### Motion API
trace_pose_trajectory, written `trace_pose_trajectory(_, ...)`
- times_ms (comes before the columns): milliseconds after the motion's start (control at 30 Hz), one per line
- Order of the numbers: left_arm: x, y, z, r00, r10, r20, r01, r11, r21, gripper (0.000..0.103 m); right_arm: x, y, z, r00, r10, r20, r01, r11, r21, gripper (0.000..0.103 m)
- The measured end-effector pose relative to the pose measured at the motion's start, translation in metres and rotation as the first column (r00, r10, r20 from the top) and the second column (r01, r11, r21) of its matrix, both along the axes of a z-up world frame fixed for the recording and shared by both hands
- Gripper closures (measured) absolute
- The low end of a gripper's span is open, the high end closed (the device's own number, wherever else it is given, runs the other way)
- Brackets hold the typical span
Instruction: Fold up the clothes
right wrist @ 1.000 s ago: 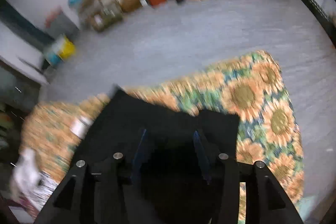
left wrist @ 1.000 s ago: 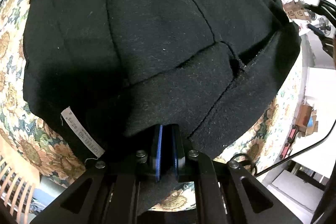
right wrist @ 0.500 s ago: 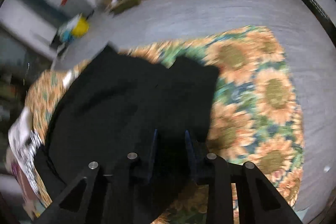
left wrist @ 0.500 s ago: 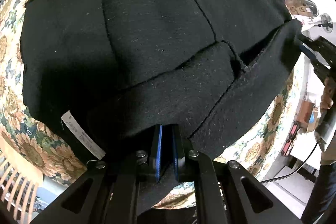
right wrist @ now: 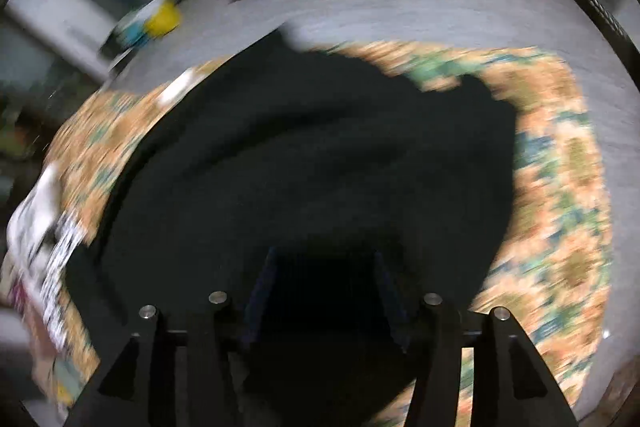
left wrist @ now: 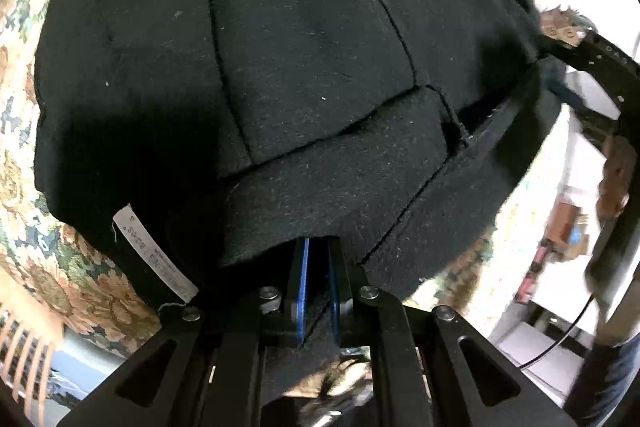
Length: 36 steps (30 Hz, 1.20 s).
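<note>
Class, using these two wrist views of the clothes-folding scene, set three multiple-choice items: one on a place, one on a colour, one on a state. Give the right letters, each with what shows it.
1. Where does the black garment lie?
A. on a sunflower-patterned cloth
B. on bare wooden boards
C. in a plastic basket

2. What colour is the sewn-in label at the garment's edge?
A. red
B. white
C. yellow

3. How does the left gripper stand?
A. wide open above the fabric
B. shut on a fold of the garment
C. shut on the label

Key: 1 A, the sunflower-patterned cloth shows all round the garment in both views. 2 B, the label is a pale white strip with grey print. 3 B, its blue fingers sit close together with black fabric running between them, and the label lies off to one side.
</note>
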<state>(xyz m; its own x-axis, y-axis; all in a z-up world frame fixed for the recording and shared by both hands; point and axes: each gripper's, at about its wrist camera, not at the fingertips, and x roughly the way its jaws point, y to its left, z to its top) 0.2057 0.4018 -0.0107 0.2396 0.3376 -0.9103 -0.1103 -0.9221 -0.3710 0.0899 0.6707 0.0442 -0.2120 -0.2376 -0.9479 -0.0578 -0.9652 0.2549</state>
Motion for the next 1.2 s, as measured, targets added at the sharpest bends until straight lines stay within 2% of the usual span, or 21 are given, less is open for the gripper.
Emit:
trace_pose_trajectory(33,0.002,-0.012,-0.012,1.0,0.01,-0.002,-0.01,0.999,0.036,0.094,0.004,-0.009,-0.001,1.0,0.015,0.024,-0.014,0.999,-0.04,0.048)
trace_pose_trajectory(100,-0.007,-0.036,0.006,0.996,0.029,-0.081,-0.022,0.996,0.089,0.094,0.012,-0.018,-0.001,0.998,-0.003,0.064,0.011,0.992,-0.13,0.048)
trace_pose_trajectory(133,-0.014,-0.047,0.014,0.992,0.022,-0.124,-0.011,0.996,0.094,0.094,0.015,-0.022,0.001,0.996,-0.022,0.084,0.035,0.988,-0.15,0.048)
trace_pose_trajectory(200,-0.032,-0.074,0.03,0.974,-0.019,-0.228,0.029,0.999,0.038,0.094,0.024,-0.032,0.003,0.991,-0.063,0.117,0.083,0.981,-0.176,0.047)
trace_pose_trajectory(233,-0.043,-0.086,0.036,0.96,-0.042,-0.275,0.043,0.999,-0.003,0.086,0.03,-0.037,0.003,0.988,-0.083,0.13,0.107,0.977,-0.182,0.046)
trace_pose_trajectory(267,-0.054,-0.099,0.043,0.945,-0.066,-0.321,0.054,0.998,-0.044,0.06,0.03,-0.042,0.003,0.986,-0.094,0.136,0.118,0.976,-0.181,0.046)
trace_pose_trajectory(333,-0.082,-0.104,0.057,0.913,-0.085,-0.4,0.057,0.995,-0.08,0.023,0.033,-0.055,0.008,0.982,-0.122,0.142,0.145,0.975,-0.167,0.046)
trace_pose_trajectory(400,-0.117,-0.113,0.079,0.876,-0.14,-0.461,0.118,0.99,-0.076,0.023,0.038,-0.064,0.012,0.973,-0.169,0.158,0.194,0.969,-0.153,0.041)
trace_pose_trajectory(467,-0.127,-0.096,0.086,0.847,-0.225,-0.482,0.202,0.974,-0.099,0.023,0.035,-0.075,0.011,0.959,-0.221,0.18,0.249,0.957,-0.152,0.039)
trace_pose_trajectory(500,-0.137,-0.066,0.074,0.827,-0.265,-0.495,0.244,0.964,-0.108,0.023,0.029,-0.08,0.009,0.949,-0.248,0.195,0.28,0.947,-0.159,0.039)
trace_pose_trajectory(567,-0.16,-0.048,0.094,0.759,-0.378,-0.531,0.353,0.923,-0.152,0.023,0.023,-0.086,0.009,0.932,-0.293,0.215,0.332,0.926,-0.178,0.039)
trace_pose_trajectory(667,-0.184,-0.013,0.089,0.638,-0.552,-0.537,0.468,0.832,-0.298,0.023,-0.006,-0.092,0.008,0.929,-0.309,0.205,0.342,0.928,-0.148,0.039)
trace_pose_trajectory(700,-0.192,-0.004,0.083,0.612,-0.581,-0.536,0.484,0.812,-0.327,0.023,-0.02,-0.09,0.008,0.925,-0.325,0.195,0.353,0.926,-0.136,0.039)
trace_pose_trajectory(733,-0.202,0.005,0.072,0.605,-0.591,-0.533,0.495,0.804,-0.33,0.023,-0.034,-0.087,0.007,0.922,-0.34,0.186,0.365,0.923,-0.123,0.039)
trace_pose_trajectory(800,-0.213,0.009,0.064,0.621,-0.599,-0.505,0.539,0.795,-0.278,0.023,-0.064,-0.093,-0.001,0.91,-0.371,0.186,0.394,0.913,-0.106,0.034)
trace_pose_trajectory(833,-0.219,0.01,0.06,0.629,-0.603,-0.491,0.56,0.789,-0.252,0.023,-0.079,-0.1,-0.005,0.915,-0.347,0.206,0.376,0.918,-0.123,0.034)
trace_pose_trajectory(933,-0.233,0.013,0.039,0.622,-0.655,-0.428,0.58,0.753,-0.31,0.023,-0.119,-0.129,-0.021,0.938,-0.245,0.244,0.286,0.946,-0.15,0.034)
trace_pose_trajectory(967,-0.235,0.013,0.034,0.619,-0.665,-0.417,0.582,0.745,-0.325,0.023,-0.127,-0.137,-0.028,0.942,-0.224,0.251,0.257,0.96,-0.109,0.034)
trace_pose_trajectory(1067,-0.239,0.009,0.029,0.64,-0.643,-0.42,0.58,0.763,-0.284,0.024,-0.148,-0.156,-0.051,0.939,-0.174,0.296,0.179,0.984,0.008,0.034)
trace_pose_trajectory(1100,-0.239,0.006,0.03,0.646,-0.634,-0.426,0.581,0.77,-0.265,0.027,-0.151,-0.157,-0.059,0.928,-0.18,0.326,0.182,0.983,0.026,0.034)
trace_pose_trajectory(1200,-0.236,0.001,0.032,0.659,-0.621,-0.424,0.612,0.771,-0.178,0.057,-0.155,-0.155,-0.076,0.91,-0.191,0.368,0.195,0.98,0.028,0.031)
